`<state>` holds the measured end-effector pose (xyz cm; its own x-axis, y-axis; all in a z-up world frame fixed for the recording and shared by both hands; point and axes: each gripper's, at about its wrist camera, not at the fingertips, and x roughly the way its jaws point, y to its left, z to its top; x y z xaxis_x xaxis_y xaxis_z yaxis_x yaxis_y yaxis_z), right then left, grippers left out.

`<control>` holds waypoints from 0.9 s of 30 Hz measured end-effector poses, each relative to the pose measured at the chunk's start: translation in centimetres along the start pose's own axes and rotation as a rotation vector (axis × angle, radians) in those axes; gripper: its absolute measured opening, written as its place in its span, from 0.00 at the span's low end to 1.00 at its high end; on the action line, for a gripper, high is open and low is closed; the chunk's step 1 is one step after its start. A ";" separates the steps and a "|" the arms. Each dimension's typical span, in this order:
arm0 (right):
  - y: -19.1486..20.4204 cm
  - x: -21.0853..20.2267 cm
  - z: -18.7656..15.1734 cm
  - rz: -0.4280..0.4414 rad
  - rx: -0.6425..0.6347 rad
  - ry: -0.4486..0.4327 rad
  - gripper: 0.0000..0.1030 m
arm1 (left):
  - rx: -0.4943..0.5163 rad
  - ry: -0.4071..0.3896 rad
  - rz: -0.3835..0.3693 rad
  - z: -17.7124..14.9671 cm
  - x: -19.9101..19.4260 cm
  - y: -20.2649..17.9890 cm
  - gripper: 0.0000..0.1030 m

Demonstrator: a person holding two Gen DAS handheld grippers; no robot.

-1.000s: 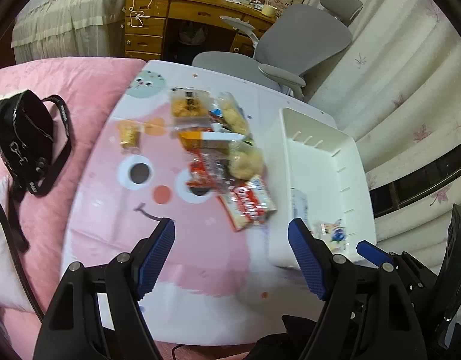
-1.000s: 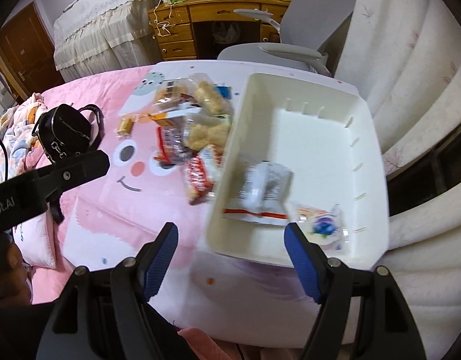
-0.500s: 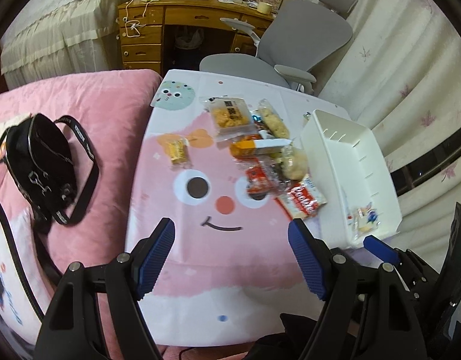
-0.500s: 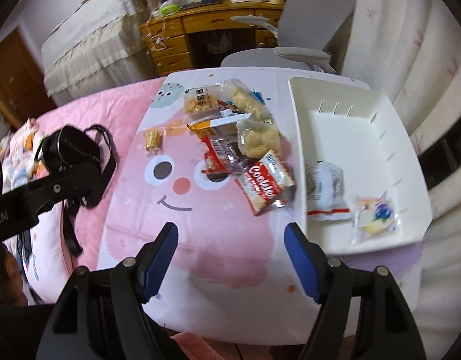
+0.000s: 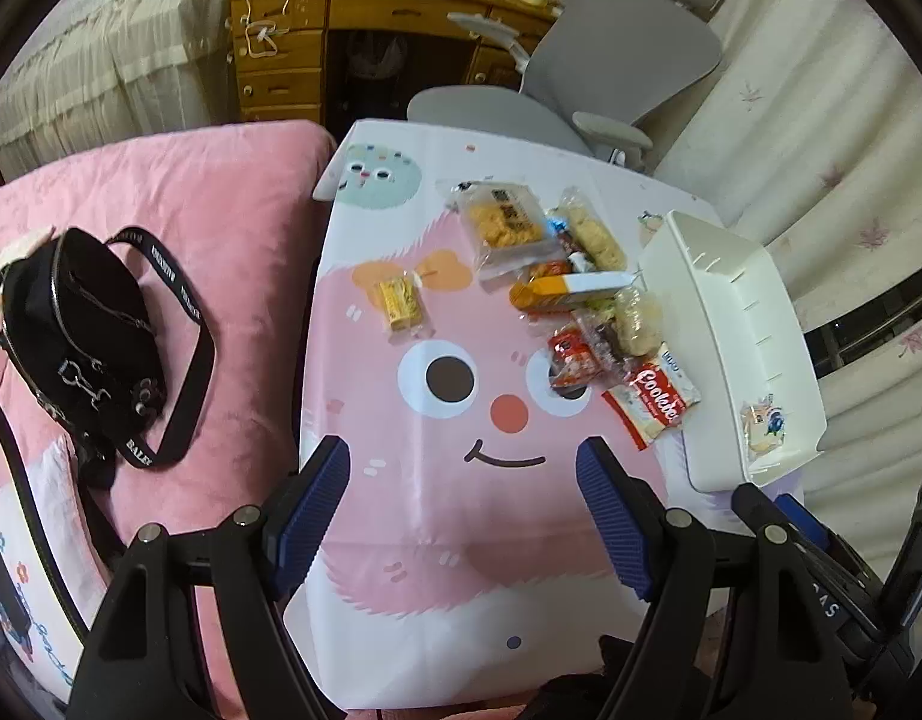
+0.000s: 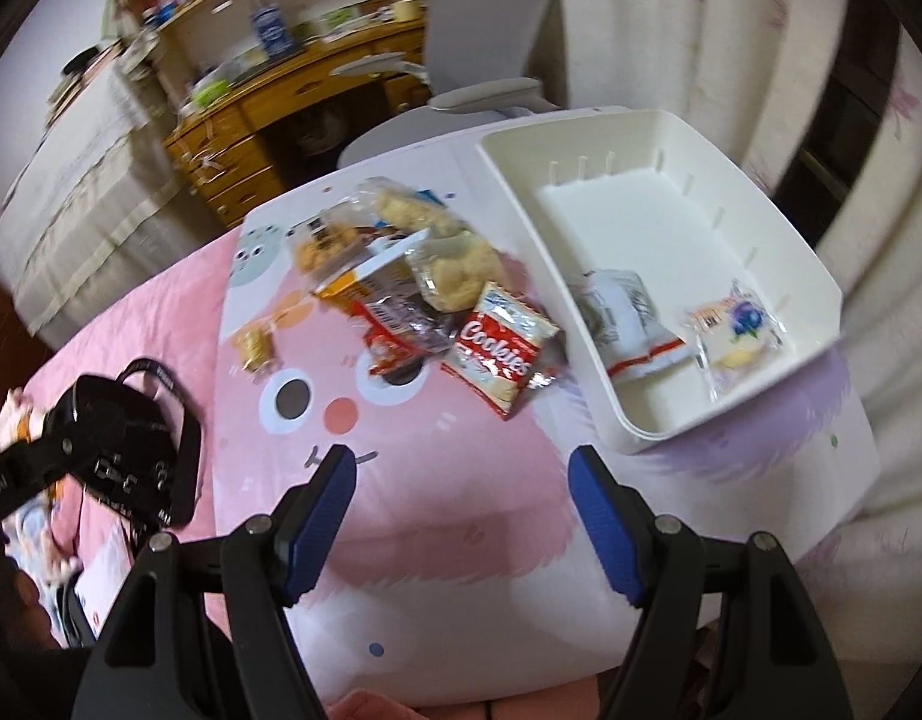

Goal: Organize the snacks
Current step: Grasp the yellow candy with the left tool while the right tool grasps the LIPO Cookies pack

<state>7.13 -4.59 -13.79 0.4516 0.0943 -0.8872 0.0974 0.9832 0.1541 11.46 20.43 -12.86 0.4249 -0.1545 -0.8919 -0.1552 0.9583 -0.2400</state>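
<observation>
A white bin point(image 6: 754, 252) stands at the table's right side and holds a grey-white packet point(image 6: 625, 315) and a clear blueberry-print packet point(image 6: 733, 327). Left of the bin lies a pile of snacks: a red Cookies bag point(image 6: 499, 354), a puffed rice pack point(image 6: 455, 270), an orange box point(image 6: 365, 276) and a cracker pack point(image 5: 505, 225). A small yellow snack point(image 5: 401, 300) lies apart to the left. My left gripper point(image 5: 461, 486) and right gripper point(image 6: 461, 492) are both open and empty, high above the table's near edge. The bin also shows in the left wrist view point(image 5: 724, 312).
The table wears a pink cartoon-face cloth point(image 5: 461, 480). A black bag point(image 5: 83, 348) lies on the pink bed to the left. A grey office chair point(image 5: 586, 78) and a wooden desk point(image 5: 353, 30) stand behind the table. Curtains hang on the right.
Both grippers have pulled back and up from the table, so more of it shows. The right gripper has swung left, off the bin and toward the snack pile.
</observation>
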 end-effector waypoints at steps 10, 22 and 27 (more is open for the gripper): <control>-1.7 2.3 0.6 -0.008 0.079 0.011 0.71 | -0.033 0.078 0.078 2.3 5.1 0.5 0.75; -1.3 8.9 2.5 -0.030 0.123 0.062 0.71 | -0.090 0.160 0.218 7.4 13.2 2.8 0.75; -0.8 11.3 3.3 -0.060 0.127 0.063 0.71 | -0.094 0.193 0.242 8.9 16.5 3.5 0.75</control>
<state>15.08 -4.82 -22.50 0.3851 0.0500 -0.9215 0.2355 0.9601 0.1505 25.83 23.36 -24.99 0.1896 0.0240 -0.9816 -0.3171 0.9476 -0.0381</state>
